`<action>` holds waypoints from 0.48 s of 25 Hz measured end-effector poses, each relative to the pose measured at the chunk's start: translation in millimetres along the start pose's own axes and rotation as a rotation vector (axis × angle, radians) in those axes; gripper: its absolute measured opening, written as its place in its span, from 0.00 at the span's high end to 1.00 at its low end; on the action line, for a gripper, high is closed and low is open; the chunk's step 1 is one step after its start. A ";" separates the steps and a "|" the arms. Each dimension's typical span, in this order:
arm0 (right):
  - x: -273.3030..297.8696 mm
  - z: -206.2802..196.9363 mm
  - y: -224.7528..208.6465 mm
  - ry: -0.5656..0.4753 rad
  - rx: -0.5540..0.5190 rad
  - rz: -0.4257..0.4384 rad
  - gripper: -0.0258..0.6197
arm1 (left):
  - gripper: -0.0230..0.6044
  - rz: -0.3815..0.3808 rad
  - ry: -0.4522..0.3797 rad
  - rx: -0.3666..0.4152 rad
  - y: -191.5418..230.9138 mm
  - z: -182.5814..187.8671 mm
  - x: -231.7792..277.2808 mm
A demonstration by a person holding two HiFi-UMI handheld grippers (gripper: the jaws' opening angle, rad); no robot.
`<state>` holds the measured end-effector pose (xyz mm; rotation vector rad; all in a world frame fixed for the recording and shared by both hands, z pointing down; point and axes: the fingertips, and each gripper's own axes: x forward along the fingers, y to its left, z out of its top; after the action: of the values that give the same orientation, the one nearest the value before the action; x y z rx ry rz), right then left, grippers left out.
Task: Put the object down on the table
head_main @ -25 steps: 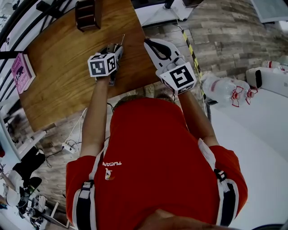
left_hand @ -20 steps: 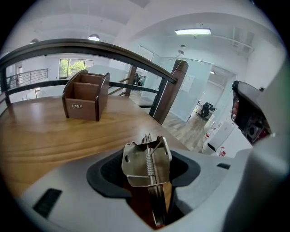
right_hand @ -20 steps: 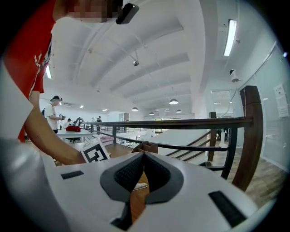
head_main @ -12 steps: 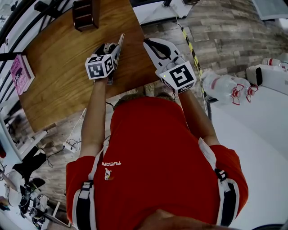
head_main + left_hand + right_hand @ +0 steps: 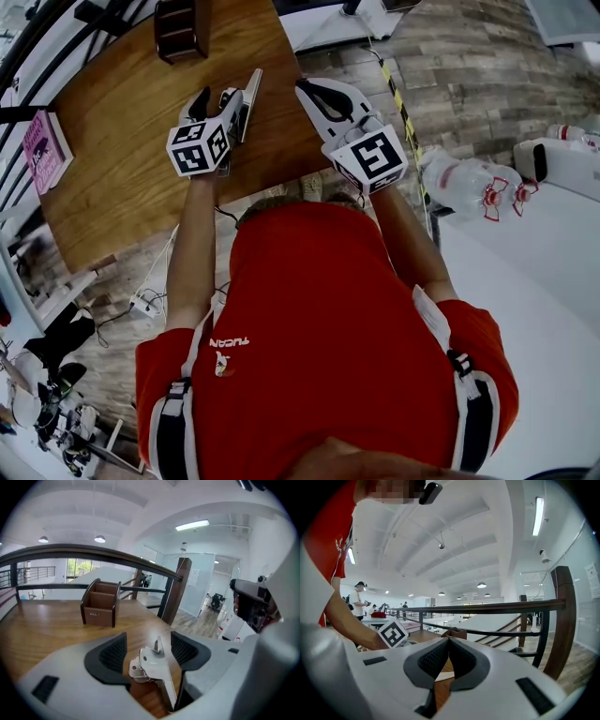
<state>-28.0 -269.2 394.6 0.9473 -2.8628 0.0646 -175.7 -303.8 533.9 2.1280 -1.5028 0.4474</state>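
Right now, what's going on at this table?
A person in a red shirt holds a tool in each hand over the wooden table. The left tool is open around a metal clip that rests on the table top. Its pads do not press on it, so the put-down looks done. The right tool is shut and empty. A brown wooden organizer stands farther back.

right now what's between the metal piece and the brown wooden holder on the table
Nothing but bare tabletop. In the left gripper view, open wood runs from the metal piece to the brown wooden holder, and the head view shows the same gap.
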 end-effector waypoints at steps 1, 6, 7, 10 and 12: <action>0.5 1.2 0.4 -0.005 0.005 0.002 0.92 | 0.49 -0.011 -0.041 0.010 -4.1 9.3 -6.7; -0.8 14.2 4.6 -0.052 0.045 0.016 0.92 | 0.55 -0.053 -0.221 0.076 -32.6 55.3 -49.8; -1.3 18.0 6.4 -0.064 0.055 0.021 0.92 | 0.59 -0.054 -0.246 0.089 -37.8 63.1 -59.0; -2.3 29.7 13.6 -0.105 0.085 0.043 0.92 | 0.69 -0.059 -0.337 0.110 -51.1 86.7 -86.1; -4.3 37.1 19.3 -0.133 0.103 0.057 0.92 | 0.75 -0.059 -0.393 0.125 -58.6 100.3 -102.5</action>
<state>-40.0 -254.1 357.2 0.9209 -3.0347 0.1621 -157.0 -264.8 385.2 2.4586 -1.6480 0.1047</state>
